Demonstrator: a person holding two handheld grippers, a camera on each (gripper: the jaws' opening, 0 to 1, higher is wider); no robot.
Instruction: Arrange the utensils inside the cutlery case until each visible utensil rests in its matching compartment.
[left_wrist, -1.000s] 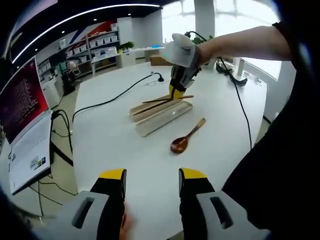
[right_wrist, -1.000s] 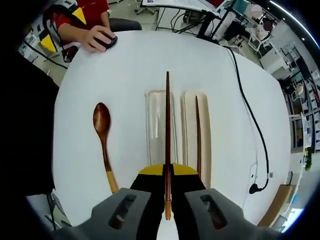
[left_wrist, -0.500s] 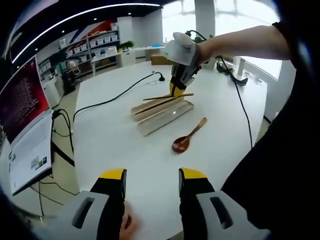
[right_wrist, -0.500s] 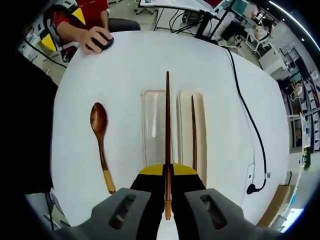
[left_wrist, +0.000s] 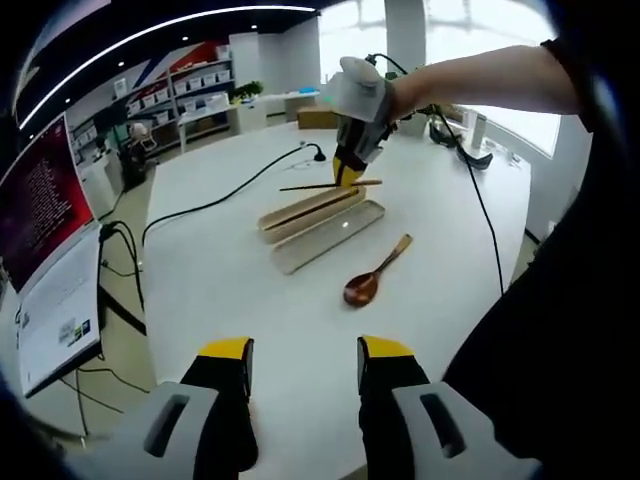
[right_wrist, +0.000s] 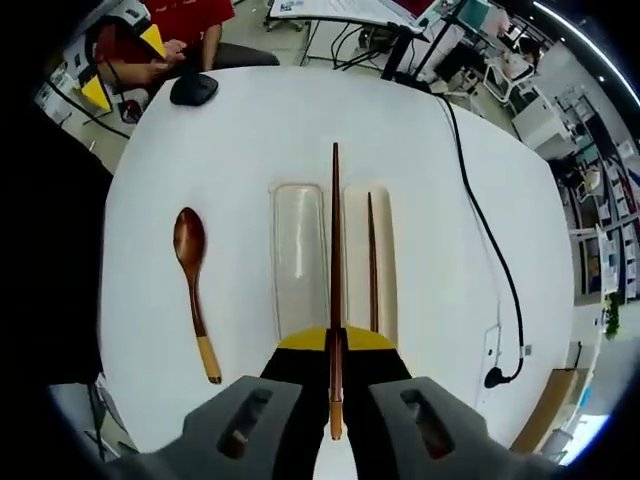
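Wooden chopstick (right_wrist: 335, 260) clamped near its butt end in right gripper (right_wrist: 335, 345), held lengthwise at frame centre above the seam between the case's two trays (right_wrist: 300, 255). Second chopstick (right_wrist: 371, 262) already lies in the right-hand tray. Spoon (right_wrist: 192, 285) on white table (right_wrist: 200, 150), centre-left, apart from the case. Left gripper (left_wrist: 300, 365) parted, empty, low in its own view. Risk: lowered off-line, the stick straddles the divider or lands in the spoon tray. Tip height above the trays hard to judge. Black cable (right_wrist: 480, 220) at right.
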